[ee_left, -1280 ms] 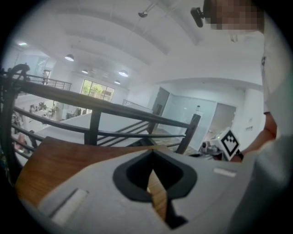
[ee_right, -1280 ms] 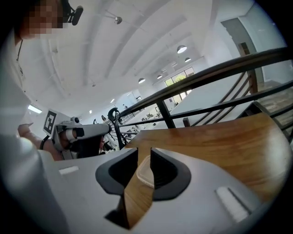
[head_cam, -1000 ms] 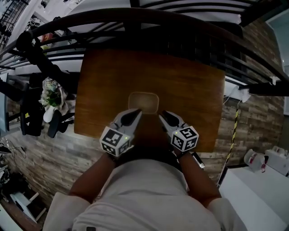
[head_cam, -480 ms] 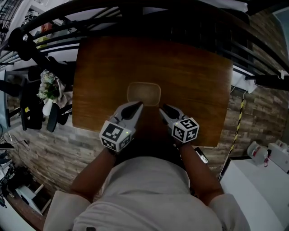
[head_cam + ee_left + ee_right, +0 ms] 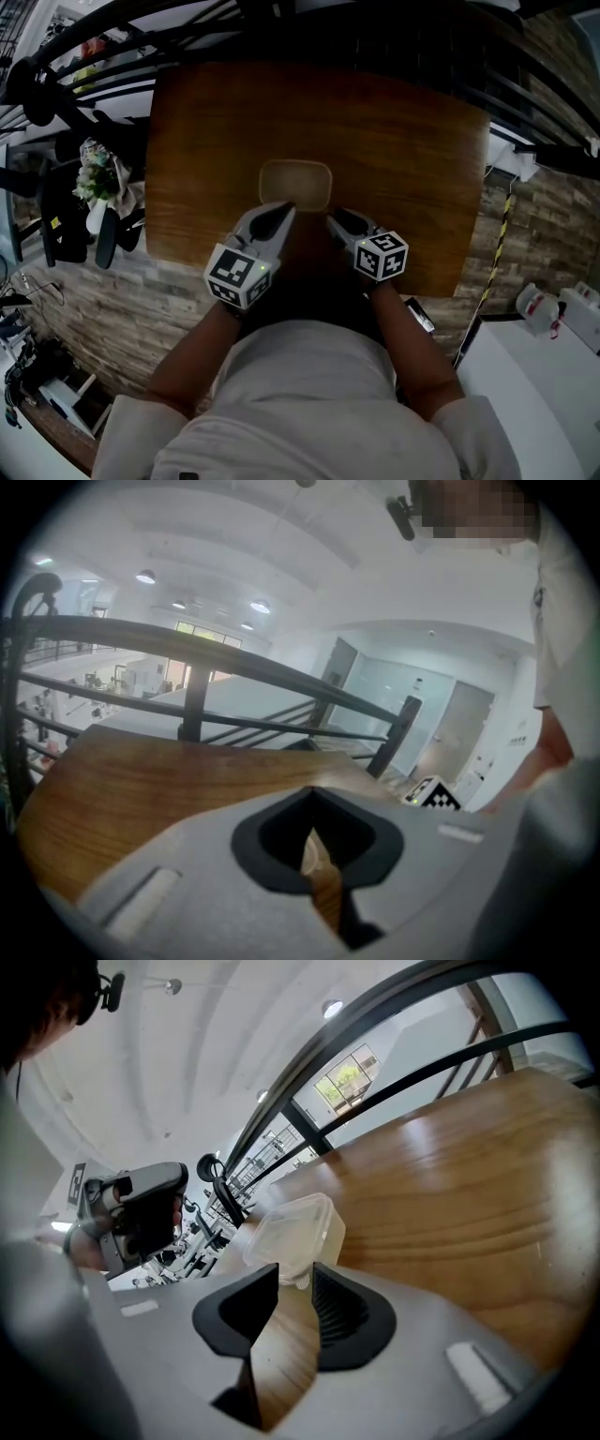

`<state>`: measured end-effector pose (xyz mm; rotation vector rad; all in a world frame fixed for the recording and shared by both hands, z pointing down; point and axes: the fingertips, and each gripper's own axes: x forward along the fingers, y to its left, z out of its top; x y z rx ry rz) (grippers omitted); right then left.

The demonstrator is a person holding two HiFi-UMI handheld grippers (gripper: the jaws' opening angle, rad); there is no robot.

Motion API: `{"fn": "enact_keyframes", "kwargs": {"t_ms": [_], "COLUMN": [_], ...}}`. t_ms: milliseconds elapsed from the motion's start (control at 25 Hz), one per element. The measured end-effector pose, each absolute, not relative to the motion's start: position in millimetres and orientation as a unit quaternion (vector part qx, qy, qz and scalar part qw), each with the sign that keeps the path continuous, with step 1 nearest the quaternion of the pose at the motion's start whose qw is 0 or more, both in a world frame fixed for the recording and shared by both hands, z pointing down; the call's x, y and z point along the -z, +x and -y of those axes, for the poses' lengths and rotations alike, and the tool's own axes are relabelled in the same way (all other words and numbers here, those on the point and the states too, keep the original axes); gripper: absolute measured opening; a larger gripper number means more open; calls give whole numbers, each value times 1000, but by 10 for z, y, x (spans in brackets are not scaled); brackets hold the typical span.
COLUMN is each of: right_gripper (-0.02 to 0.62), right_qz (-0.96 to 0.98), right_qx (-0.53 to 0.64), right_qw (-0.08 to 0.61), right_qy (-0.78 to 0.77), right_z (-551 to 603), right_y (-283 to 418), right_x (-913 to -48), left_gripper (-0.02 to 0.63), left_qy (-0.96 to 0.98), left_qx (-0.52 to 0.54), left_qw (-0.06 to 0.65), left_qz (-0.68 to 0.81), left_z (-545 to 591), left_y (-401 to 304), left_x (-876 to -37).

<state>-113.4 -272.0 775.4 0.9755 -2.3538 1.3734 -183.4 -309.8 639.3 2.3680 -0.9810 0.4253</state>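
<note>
Box [image 5: 295,184], clear lidded plastic, rounded corners, on glossy wood worktop [image 5: 403,141], left fingers [image 5: 187,864] nearly together, right fingers [image 5: 347,1316] slightly apart, both empty.

A black metal railing [image 5: 234,658] runs along the far edge of the wooden surface [image 5: 394,141]. Beyond the surface opens a white hall with round ceiling lights [image 5: 145,577] and a bright window [image 5: 342,1082]. Plank-patterned floor [image 5: 122,309] lies left of the surface.
</note>
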Motion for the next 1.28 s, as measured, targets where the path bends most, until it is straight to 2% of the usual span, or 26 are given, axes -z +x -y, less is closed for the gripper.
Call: {"fn": "enact_keyframes", "kwargs": {"t_ms": [720,1280], "right_gripper": [115,48], "right_qz": [796,792], "right_qx": [-508,-520], "right_qw": [112,89], "right_qy": [310,307], "right_z": [2743,2746], "right_y": [-1186,-1223], "right_x": [-8054,-8067], "left_gripper": [3,3], "left_qy": [868,864], "left_qx": [-168,-169], "left_qw": [286,293], "left_qz": [370,373], "left_z": [3144,3135], "left_y": [-1782,-1805], "left_x": [-6602,-6653]}}
